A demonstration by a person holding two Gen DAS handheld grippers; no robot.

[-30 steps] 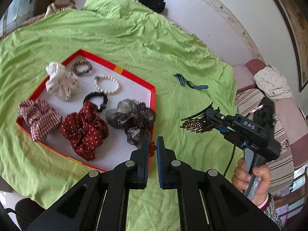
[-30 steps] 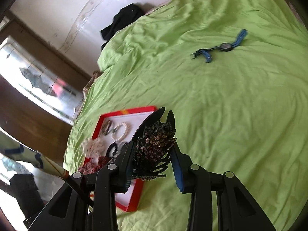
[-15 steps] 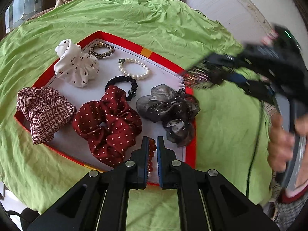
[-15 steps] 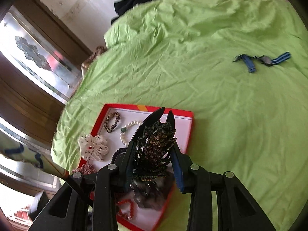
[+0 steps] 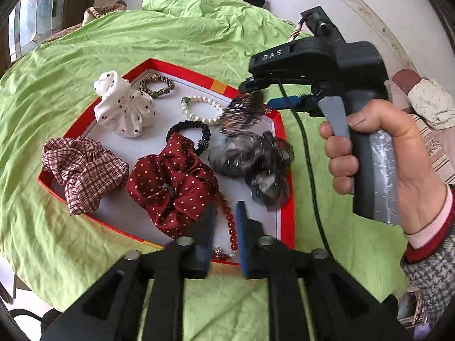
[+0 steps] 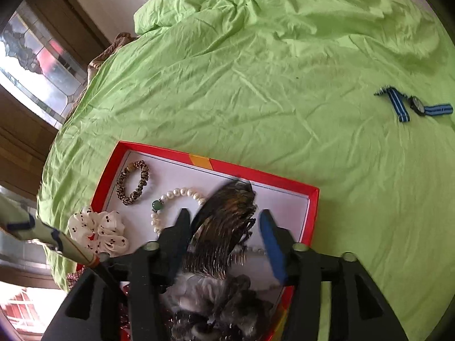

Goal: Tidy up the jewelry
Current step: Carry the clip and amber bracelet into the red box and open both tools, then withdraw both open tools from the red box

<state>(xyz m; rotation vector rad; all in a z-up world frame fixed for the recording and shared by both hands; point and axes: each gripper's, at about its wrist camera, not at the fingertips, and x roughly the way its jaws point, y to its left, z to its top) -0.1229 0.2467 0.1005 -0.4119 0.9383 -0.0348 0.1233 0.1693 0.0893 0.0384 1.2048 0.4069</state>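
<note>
Our right hand-held gripper spread, blurred hair comb between fingers | left hand-held gripper parted over red beads | grey scrunchie, pearl bracelet crowd red tray | watch well apart

Bright, soft daylight in both fisheye views, with only faint shadows. A glowing window sits at the left. Edges curve strongly and darken to black corners. The hair comb is smeared by motion blur.
</note>
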